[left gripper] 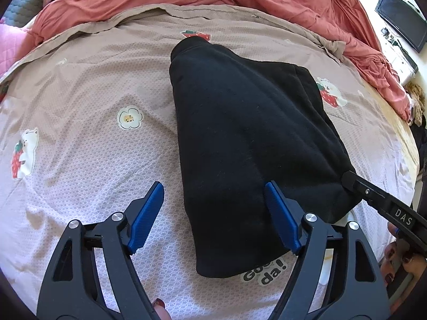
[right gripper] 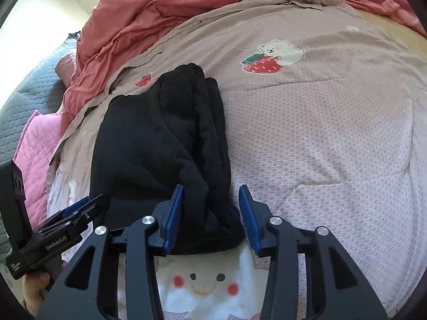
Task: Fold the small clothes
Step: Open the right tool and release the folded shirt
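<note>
Lying folded on the bedspread (left gripper: pixel 80 133), black garment (left gripper: pixel 240 133) sits between both grippers' parted, empty jaws.

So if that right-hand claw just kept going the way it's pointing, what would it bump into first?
Most likely the black garment: its near corner already lies between the right gripper and its open jaws, with the bedspread underneath.

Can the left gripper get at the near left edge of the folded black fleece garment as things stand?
Probably yes: the left gripper stands open straddling the folded black fleece garment's near left edge, with nothing between.
</note>
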Demonstrator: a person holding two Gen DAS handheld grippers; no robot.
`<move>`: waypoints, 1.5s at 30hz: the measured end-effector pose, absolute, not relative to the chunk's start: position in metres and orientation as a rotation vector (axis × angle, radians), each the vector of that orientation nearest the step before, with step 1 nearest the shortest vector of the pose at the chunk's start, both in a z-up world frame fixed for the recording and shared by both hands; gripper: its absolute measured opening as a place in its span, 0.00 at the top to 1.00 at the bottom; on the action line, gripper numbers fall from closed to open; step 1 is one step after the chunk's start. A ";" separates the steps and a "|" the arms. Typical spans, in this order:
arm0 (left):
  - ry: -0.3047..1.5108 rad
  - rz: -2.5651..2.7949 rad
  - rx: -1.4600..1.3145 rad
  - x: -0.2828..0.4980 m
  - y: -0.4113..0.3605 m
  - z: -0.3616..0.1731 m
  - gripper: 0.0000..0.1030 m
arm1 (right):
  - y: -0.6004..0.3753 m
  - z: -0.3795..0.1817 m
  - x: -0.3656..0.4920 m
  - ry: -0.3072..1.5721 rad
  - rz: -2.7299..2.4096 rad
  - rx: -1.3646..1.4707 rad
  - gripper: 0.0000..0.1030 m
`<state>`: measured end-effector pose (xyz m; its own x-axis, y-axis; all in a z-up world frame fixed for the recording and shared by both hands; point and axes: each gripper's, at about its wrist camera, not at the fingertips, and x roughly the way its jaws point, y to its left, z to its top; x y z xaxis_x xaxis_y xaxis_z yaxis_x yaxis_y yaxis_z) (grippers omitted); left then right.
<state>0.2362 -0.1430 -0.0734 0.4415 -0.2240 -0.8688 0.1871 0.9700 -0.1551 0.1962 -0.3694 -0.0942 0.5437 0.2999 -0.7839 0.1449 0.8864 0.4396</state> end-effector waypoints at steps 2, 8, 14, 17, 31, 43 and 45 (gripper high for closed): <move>1.085 -0.255 -0.039 0.236 -0.143 -0.073 0.32 | -0.369 -0.094 0.196 1.004 0.092 0.487 0.60; 1.088 -0.253 -0.044 0.236 -0.142 -0.074 0.31 | -0.373 -0.097 0.198 1.017 0.064 0.491 0.48; 1.088 -0.248 -0.037 0.234 -0.141 -0.074 0.31 | -0.376 -0.085 0.195 0.960 0.072 0.509 0.45; 1.091 -0.247 -0.039 0.233 -0.139 -0.075 0.31 | -0.375 -0.057 0.189 0.822 0.045 0.420 0.44; 1.097 -0.259 -0.036 0.230 -0.141 -0.079 0.30 | -0.335 -0.095 0.238 0.987 0.123 0.235 0.66; 1.102 -0.257 -0.029 0.223 -0.139 -0.077 0.30 | -0.339 -0.089 0.232 0.955 0.138 0.283 0.59; 1.104 -0.254 -0.024 0.221 -0.137 -0.077 0.30 | -0.340 -0.088 0.233 0.951 0.141 0.292 0.57</move>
